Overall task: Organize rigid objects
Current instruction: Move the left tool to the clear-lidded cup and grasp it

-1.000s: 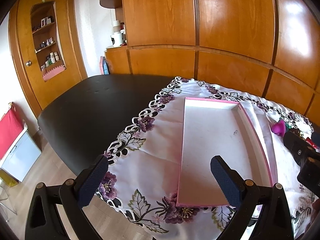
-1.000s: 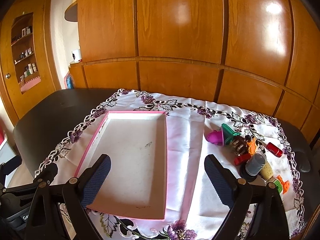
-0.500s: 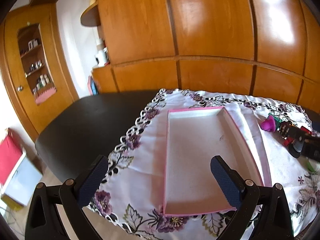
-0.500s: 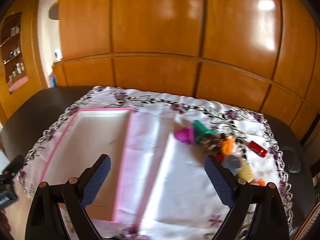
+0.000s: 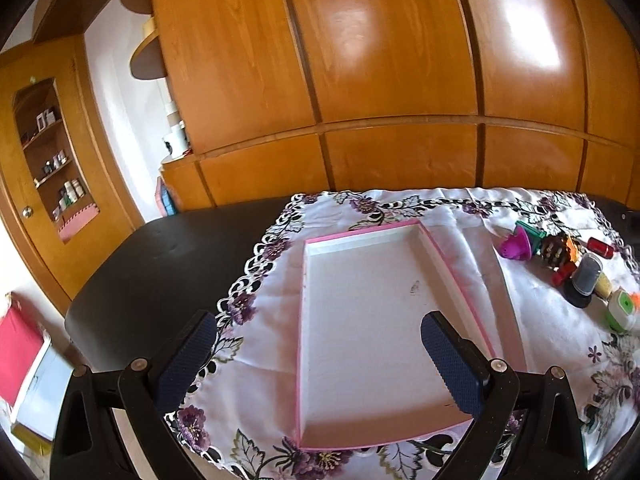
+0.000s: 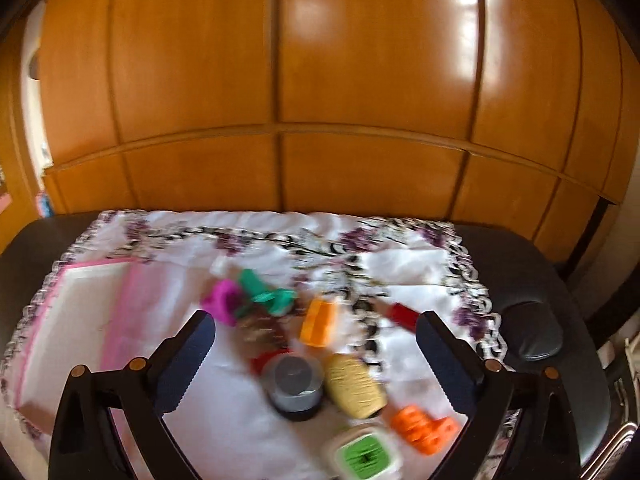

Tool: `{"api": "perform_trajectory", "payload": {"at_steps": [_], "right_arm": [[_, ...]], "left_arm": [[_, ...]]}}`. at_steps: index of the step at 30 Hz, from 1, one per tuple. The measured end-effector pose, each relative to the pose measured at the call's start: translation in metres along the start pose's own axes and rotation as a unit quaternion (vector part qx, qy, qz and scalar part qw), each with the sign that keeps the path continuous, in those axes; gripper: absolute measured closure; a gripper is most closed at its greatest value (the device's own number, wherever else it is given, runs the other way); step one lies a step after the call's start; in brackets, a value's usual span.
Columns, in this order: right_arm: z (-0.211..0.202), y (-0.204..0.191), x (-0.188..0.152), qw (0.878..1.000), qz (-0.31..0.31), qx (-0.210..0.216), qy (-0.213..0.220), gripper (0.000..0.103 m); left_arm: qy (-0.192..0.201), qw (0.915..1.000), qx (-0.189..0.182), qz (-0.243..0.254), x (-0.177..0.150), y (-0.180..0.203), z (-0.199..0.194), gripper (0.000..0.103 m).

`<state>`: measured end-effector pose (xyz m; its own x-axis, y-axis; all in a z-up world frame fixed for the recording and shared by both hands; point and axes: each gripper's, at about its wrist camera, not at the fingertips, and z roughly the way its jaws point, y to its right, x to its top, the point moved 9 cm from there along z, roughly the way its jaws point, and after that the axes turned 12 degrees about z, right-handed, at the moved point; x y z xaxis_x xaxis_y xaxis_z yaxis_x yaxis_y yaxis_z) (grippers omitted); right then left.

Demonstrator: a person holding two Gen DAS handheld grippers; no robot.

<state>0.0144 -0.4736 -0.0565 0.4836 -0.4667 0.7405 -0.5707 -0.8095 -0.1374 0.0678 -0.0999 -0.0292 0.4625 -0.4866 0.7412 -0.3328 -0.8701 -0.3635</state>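
Both grippers apart, nothing held.
L gripper over pink tray; R gripper jaws just widened above blurred toy pile.

Glossy varnished wood panels fill the wall behind, throwing bright glare patches. The counter has a matt black top that looks smooth. Over it lies a white cloth with cut-out lace edging and stitched purple flowers, creased in soft folds. The pink-rimmed tray looks like matt card, white inside with a small smudge. The small toys look like shiny coloured plastic. Each claw carries 2 dark blue, finely dimpled pads on matt black plastic arms.
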Motion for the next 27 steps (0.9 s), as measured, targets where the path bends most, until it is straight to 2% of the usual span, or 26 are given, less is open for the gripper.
{"api": "perform_trajectory", "payload": {"at_steps": [4,6,8,12,27], "right_arm": [[0.022,0.030,-0.009,1.000,0.014,-0.020,-0.012,0.001],[0.030,0.043,-0.012,0.998,0.050,-0.010,-0.035,0.001],[0.030,0.048,-0.008,0.996,0.081,0.013,-0.032,0.001],[0.029,0.059,-0.006,0.992,0.120,0.025,-0.036,0.001],[0.030,0.081,-0.006,0.982,0.182,0.032,-0.040,0.001]], "left_arm": [[0.000,0.9997,-0.004,0.022,0.008,0.015,0.002,0.000],[0.000,0.9994,-0.009,0.033,0.012,0.024,0.004,0.000],[0.000,0.9990,-0.013,0.042,0.015,0.033,0.005,0.000],[0.001,0.9978,-0.025,0.062,0.022,0.055,0.008,0.000],[0.007,0.9885,-0.075,0.131,0.041,0.134,0.015,0.000]]}}
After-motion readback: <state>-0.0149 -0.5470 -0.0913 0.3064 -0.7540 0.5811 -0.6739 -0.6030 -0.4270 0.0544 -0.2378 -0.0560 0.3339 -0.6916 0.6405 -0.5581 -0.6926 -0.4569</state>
